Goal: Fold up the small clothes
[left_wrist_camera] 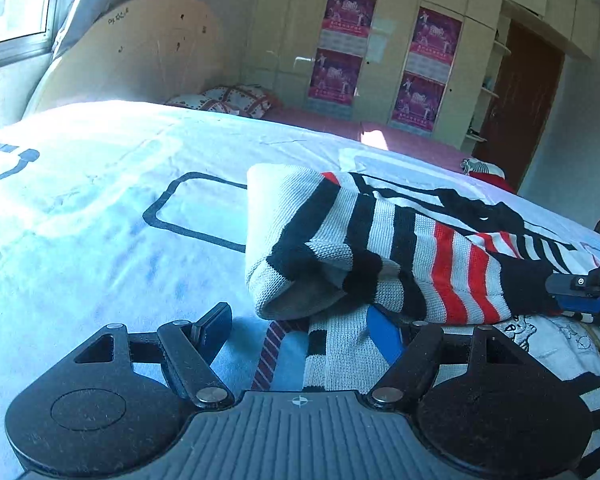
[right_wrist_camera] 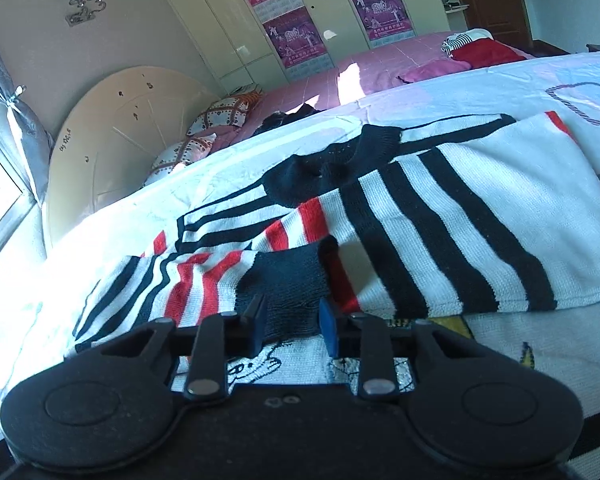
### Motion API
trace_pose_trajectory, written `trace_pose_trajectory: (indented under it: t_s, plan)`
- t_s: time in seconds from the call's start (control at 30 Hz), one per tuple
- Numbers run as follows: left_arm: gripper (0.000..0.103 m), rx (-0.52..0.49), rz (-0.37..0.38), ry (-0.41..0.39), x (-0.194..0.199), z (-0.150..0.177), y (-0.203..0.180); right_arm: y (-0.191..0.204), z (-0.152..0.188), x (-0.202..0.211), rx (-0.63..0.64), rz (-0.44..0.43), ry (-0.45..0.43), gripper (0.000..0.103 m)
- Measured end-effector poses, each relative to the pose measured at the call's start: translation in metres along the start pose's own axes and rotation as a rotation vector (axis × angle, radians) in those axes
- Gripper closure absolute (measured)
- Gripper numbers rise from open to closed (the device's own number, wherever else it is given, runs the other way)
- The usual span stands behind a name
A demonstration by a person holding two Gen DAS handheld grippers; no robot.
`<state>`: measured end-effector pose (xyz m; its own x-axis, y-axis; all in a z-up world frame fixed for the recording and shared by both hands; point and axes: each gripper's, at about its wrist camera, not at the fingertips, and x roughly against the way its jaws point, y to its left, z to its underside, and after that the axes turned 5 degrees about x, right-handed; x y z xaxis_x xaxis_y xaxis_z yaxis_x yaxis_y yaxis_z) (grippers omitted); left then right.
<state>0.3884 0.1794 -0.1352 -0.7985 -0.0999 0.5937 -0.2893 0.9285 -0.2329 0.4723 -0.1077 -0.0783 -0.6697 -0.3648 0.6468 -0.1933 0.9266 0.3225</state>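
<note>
The striped knit sweater (left_wrist_camera: 384, 240) lies on the bed (left_wrist_camera: 80, 216), just ahead of both pairs of jaws. Only the left wrist view shows its white hem folded over into a raised roll ahead of the left gripper (left_wrist_camera: 300, 324), whose jaws stand wide with nothing between them. Only the right wrist view shows the black cuff (right_wrist_camera: 288, 284) between the narrow jaws of the right gripper (right_wrist_camera: 290, 326); whether the pads press it I cannot tell. A white cartoon-print garment (right_wrist_camera: 256, 364) lies under the sweater, nearest the jaws. Beyond stand a rounded headboard (right_wrist_camera: 112, 148), patterned pillows (right_wrist_camera: 216, 116) and a postered wardrobe (left_wrist_camera: 380, 44).
</note>
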Motion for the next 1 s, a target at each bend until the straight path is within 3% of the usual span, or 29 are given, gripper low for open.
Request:
trace_pose_trajectory:
  t_s: [0.07,0.13,0.3,0.37,0.53,0.7,0.77,0.83,0.93,1.0]
  plan:
    - [0.029,0.002,0.004,0.002,-0.002,0.001,0.002,-0.003,-0.001,-0.004,-0.017,0.053,0.016,0.077]
    - [0.029,-0.006,0.008,0.004,-0.003,0.002,0.002,-0.007,-0.001,-0.001,-0.041,0.056,-0.002,0.072]
    - [0.029,-0.022,0.013,0.008,-0.007,0.003,-0.002,-0.003,0.001,-0.014,-0.008,0.005,0.036,0.071]
    - [0.029,-0.029,0.010,0.010,-0.007,0.003,-0.004,0.004,-0.001,-0.016,0.030,-0.022,0.027,0.090]
    - [0.029,-0.043,0.001,0.006,-0.009,-0.002,-0.009,0.026,-0.019,0.021,0.185,0.007,-0.146,0.093]
    - [0.029,-0.053,-0.022,0.014,-0.017,-0.002,-0.010,0.008,-0.042,0.057,0.254,0.132,-0.275,0.093]
    - [0.029,-0.052,-0.024,0.009,-0.018,-0.001,-0.010,-0.018,-0.044,0.047,0.247,0.191,-0.210,0.093]
    - [0.029,-0.056,-0.029,0.005,-0.016,-0.002,-0.012,-0.039,-0.041,0.038,0.204,0.192,-0.138,0.093]
    - [0.029,-0.068,-0.014,-0.037,-0.010,-0.005,-0.014,-0.047,-0.032,0.037,0.207,0.189,-0.130,0.093]
    - [0.032,-0.049,-0.020,-0.001,-0.019,-0.007,-0.012,-0.050,-0.027,0.036,0.194,0.188,-0.130,0.093]
